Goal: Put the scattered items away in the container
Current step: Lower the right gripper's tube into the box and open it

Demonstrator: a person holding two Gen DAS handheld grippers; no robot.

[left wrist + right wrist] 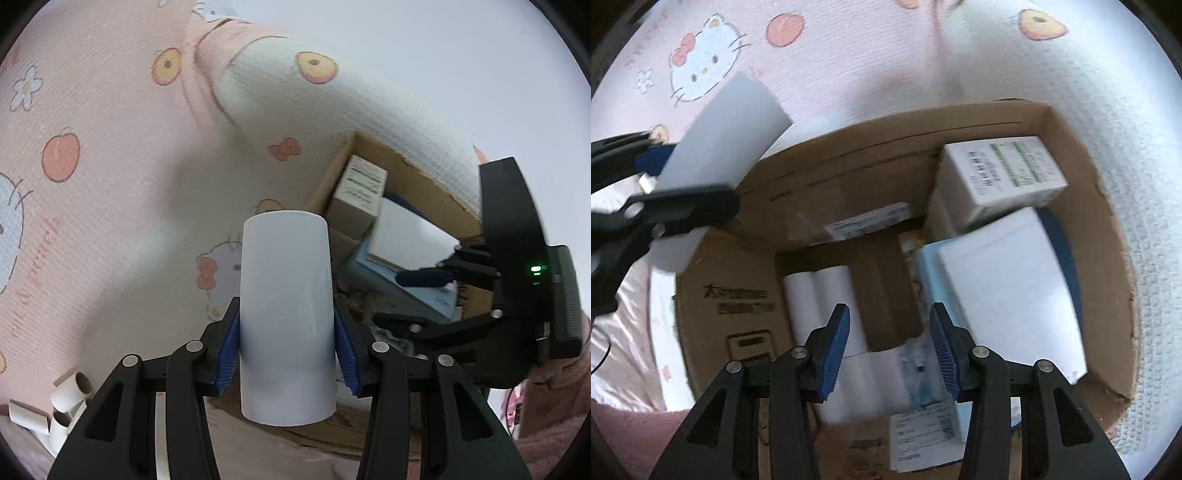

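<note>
My left gripper (287, 325) is shut on a white paper roll (286, 317) and holds it upright above the bed, left of the cardboard box (436, 184). The roll also shows in the right wrist view (716, 162), held at the box's left wall. My right gripper (889, 332) is open and empty, hovering over the open cardboard box (849, 177). Inside the box lie white rolls (827, 291), a brown flap, a green-printed white carton (1004, 170) and a white pad on a light blue box (1004, 280).
Several small white paper rolls with brown cores (66, 398) lie on the bed at the lower left of the left wrist view. The pink cartoon-print bedsheet (110, 166) surrounds the box. A pink sleeve (546, 413) is at the right.
</note>
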